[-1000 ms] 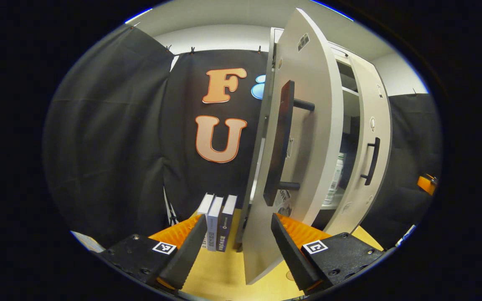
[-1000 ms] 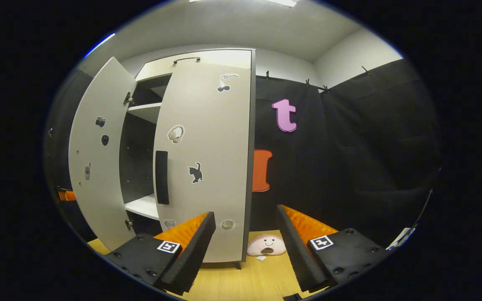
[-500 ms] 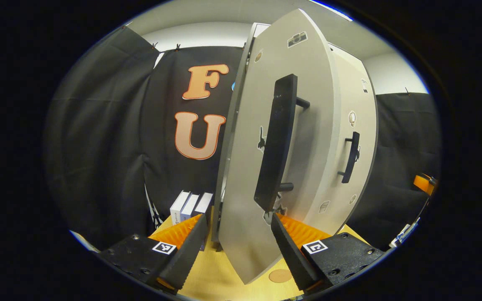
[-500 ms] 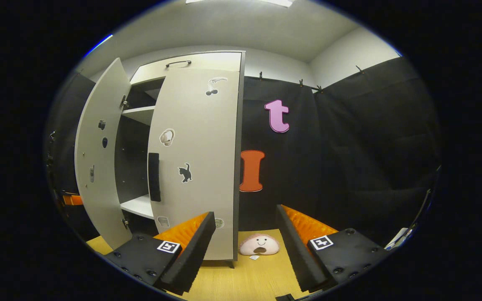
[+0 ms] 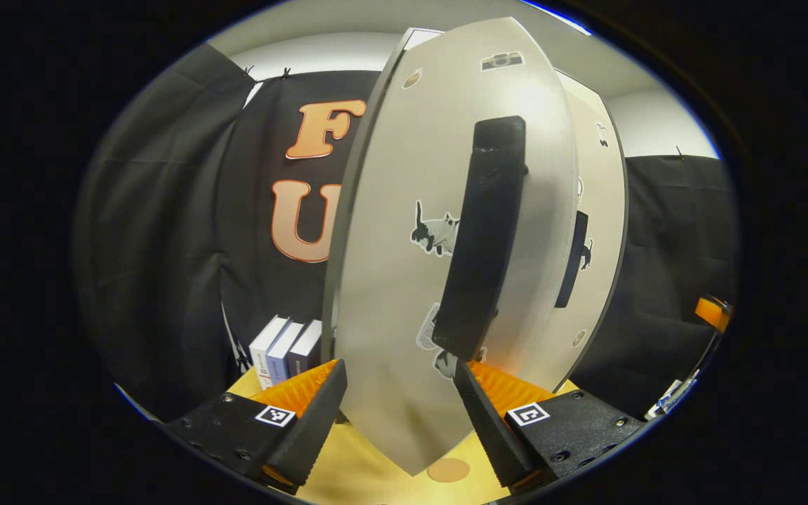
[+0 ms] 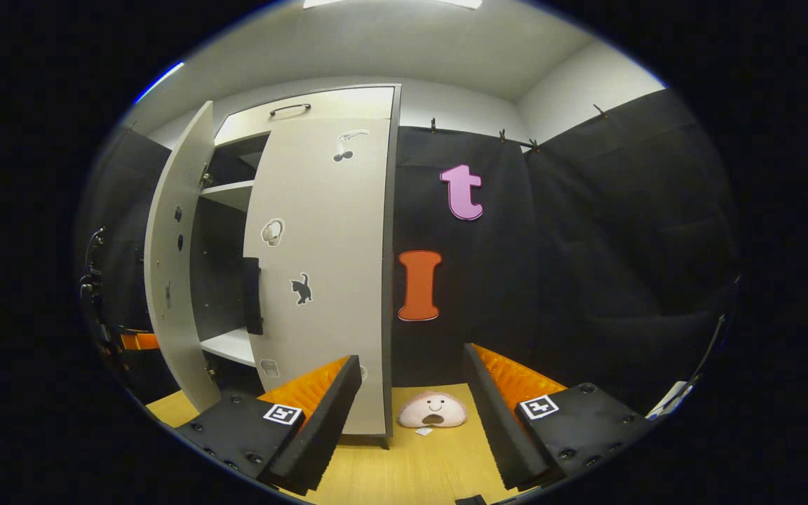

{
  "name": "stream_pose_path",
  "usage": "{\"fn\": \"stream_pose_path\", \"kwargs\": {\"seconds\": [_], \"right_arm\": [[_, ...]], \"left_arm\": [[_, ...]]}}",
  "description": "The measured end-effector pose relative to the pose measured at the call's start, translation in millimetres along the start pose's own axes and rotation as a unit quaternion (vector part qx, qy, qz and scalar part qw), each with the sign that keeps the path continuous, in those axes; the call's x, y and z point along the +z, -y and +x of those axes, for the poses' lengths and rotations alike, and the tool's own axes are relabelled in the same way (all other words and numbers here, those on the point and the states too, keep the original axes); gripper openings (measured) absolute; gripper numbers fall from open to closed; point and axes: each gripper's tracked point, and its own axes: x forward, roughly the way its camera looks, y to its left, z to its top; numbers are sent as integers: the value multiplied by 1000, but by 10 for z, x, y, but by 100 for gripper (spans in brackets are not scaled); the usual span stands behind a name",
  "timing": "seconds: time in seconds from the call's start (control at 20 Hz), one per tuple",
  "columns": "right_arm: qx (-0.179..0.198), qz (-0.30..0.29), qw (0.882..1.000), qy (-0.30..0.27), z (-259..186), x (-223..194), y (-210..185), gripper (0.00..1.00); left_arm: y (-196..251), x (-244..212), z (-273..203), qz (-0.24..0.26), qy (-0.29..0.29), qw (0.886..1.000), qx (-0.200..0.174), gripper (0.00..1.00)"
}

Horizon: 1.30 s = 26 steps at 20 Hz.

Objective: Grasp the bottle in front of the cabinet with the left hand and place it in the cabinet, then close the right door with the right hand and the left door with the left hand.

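Note:
The pale grey cabinet's left door [image 5: 404, 280] stands close in front of my left gripper [image 5: 400, 414], which is open, with the door's lower edge between its fingers. The door's black handle [image 5: 485, 238] rises just above the right finger. Behind it is the right door [image 5: 600, 231] with its own handle [image 5: 572, 259]. In the right gripper view the right door [image 6: 320, 266] lies flush with the cabinet, and the left door [image 6: 172, 266] stands ajar, leaving a gap onto the white shelves [image 6: 225, 344]. My right gripper [image 6: 411, 414] is open and holds nothing, off to the cabinet's right.
Three books [image 5: 285, 347] stand left of the cabinet on the wooden table [image 5: 369, 477], and a round disc [image 5: 448, 468] lies near the door's foot. A pink plush toy [image 6: 433, 410] sits right of the cabinet. Black cloth walls surround the booth.
The left door has swung further toward the cabinet with my left gripper following it; the gap has narrowed and the bottle inside has gone out of sight. My right gripper has drifted slightly.

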Motion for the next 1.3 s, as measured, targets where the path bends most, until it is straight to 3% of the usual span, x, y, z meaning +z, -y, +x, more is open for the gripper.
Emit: {"fn": "stream_pose_path", "kwargs": {"seconds": [0.3,0.5,1.0,1.3], "right_arm": [[-14,-8,1000,-2,82,28,333,97],[-39,-10,999,-11,119,5,633,97],[-57,-9,998,-24,209,-36,910,97],[-48,-8,998,-26,274,-22,925,97]], "left_arm": [[442,-44,576,-6,-2,1000,-30,95],[510,-64,862,3,-5,999,-35,95],[581,-54,1058,-4,-7,1000,-17,95],[529,66,778,-12,5,1000,9,95]]}}
